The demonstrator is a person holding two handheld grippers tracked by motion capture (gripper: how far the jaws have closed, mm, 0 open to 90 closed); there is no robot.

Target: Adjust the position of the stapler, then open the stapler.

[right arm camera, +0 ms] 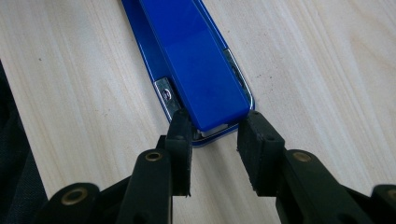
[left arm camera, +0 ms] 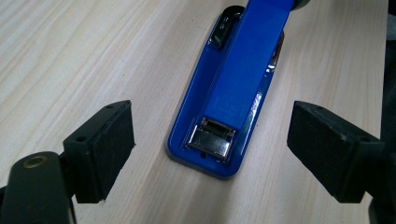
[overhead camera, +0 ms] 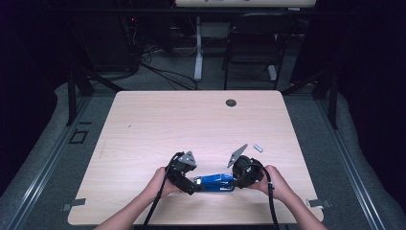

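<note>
The right gripper (right arm camera: 215,133) is pinching the blue stapler's (right arm camera: 196,65) end, seemingly steadying it on the surface (overhead camera: 191,120), while the left gripper's (left arm camera: 210,149) fingers (left arm camera: 109,144) are waiting spread around the other end.

Light falls from overhead onto the pale table (overhead camera: 201,120), while the room around it sinks into near black. In the high view the picture is soft and a little grainy. Close up, the blue stapler (left arm camera: 233,88) between the left gripper (left arm camera: 210,140) jaws carries a pale sheen along its glossy top, and its metal plate glints. Near the right gripper (right arm camera: 215,133) the wood grain is crisp; the jaws at the bottom edge blur slightly. Shadows are faint and short.
</note>
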